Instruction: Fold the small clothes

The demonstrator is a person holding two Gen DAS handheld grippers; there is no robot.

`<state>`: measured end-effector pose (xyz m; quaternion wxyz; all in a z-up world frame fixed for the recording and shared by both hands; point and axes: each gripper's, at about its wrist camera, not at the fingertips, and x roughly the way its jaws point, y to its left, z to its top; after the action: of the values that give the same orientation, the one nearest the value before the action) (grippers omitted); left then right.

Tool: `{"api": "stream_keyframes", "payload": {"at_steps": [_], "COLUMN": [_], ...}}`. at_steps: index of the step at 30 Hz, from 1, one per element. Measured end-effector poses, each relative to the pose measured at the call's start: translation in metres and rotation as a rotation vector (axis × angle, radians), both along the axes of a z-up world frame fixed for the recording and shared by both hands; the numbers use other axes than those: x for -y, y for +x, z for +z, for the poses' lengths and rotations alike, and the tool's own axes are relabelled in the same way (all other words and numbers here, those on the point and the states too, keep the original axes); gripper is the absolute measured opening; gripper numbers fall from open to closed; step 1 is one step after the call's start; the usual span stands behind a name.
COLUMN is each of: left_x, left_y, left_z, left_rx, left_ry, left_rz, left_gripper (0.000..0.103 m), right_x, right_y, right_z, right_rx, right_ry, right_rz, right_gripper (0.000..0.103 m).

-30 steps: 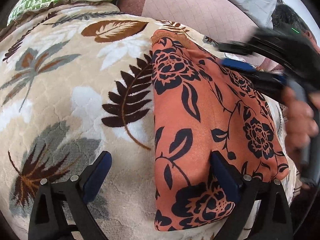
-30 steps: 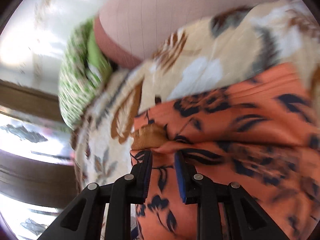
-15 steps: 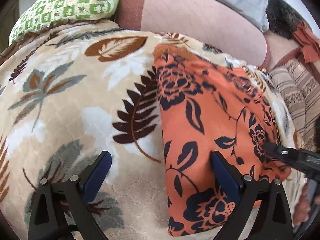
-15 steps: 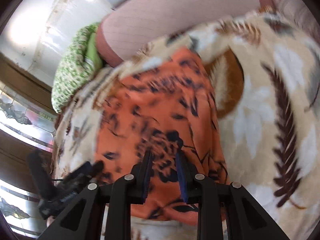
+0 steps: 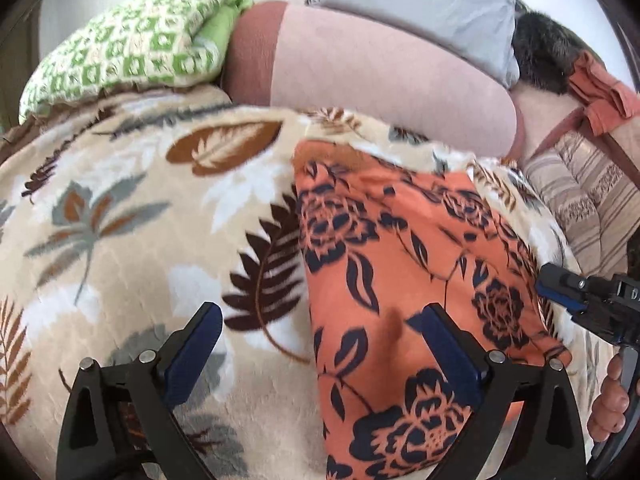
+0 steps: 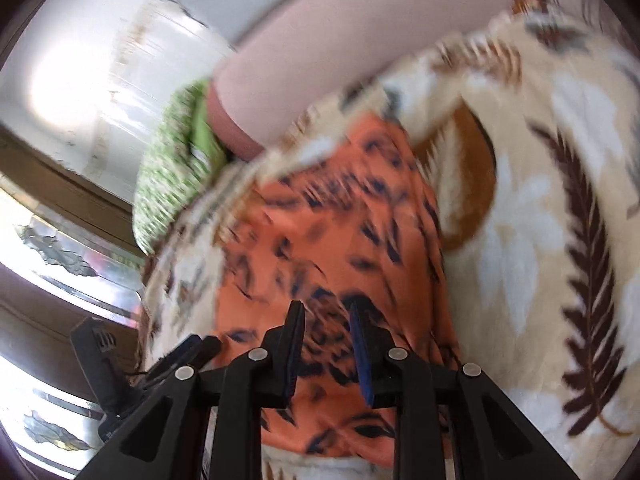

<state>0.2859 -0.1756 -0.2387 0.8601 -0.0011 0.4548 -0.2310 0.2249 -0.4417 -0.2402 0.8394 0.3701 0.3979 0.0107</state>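
Blanket (image 5: 132,264) same; orange garment (image 5: 400,264) folded; left tongs (image 5: 320,332) wide, empty; right tongs (image 6: 325,344) narrow, moved nearer, empty.

Garment (image 5: 404,248) flat on blanket (image 5: 132,264); bolster (image 5: 384,80) behind; pillow (image 5: 132,48) left of bolster.

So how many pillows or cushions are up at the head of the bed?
3: a green patterned pillow at the far left, a long pink bolster in the middle, and a grey pillow behind it. Others may be hidden beyond the frame.
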Motion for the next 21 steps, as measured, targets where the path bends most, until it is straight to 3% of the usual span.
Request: {"api": "stream_keyframes", "payload": {"at_steps": [3,7,12,17,21], "left_x": [0.006,0.005,0.002,-0.009,-0.011], "left_y": [0.007,0.01,0.007,0.006,0.011], "left_z": [-0.019,-0.03,-0.017,0.005,0.0], "left_rx": [-0.04,-0.091,-0.073,0.019,0.022], "left_ry": [0.105,0.072,0.06,0.01,0.068], "left_rz": [0.007,0.021,0.017,0.062,0.081], "left_gripper": [0.1,0.101,0.1,0.1,0.1], "right_x": [0.001,0.007,0.01,0.009,-0.009], "right_y": [0.008,0.024,0.019,0.01,0.011], "right_z": [0.005,-0.036,-0.029,-0.014,0.004], "right_rx": [0.038,-0.107,-0.072,0.013,0.103], "right_ry": [-0.025,-0.035,-0.02,0.017,-0.018], "right_rz": [-0.044,-0.104,-0.1,-0.093,-0.039], "right_gripper": [0.027,0.028,0.027,0.029,0.029]}}
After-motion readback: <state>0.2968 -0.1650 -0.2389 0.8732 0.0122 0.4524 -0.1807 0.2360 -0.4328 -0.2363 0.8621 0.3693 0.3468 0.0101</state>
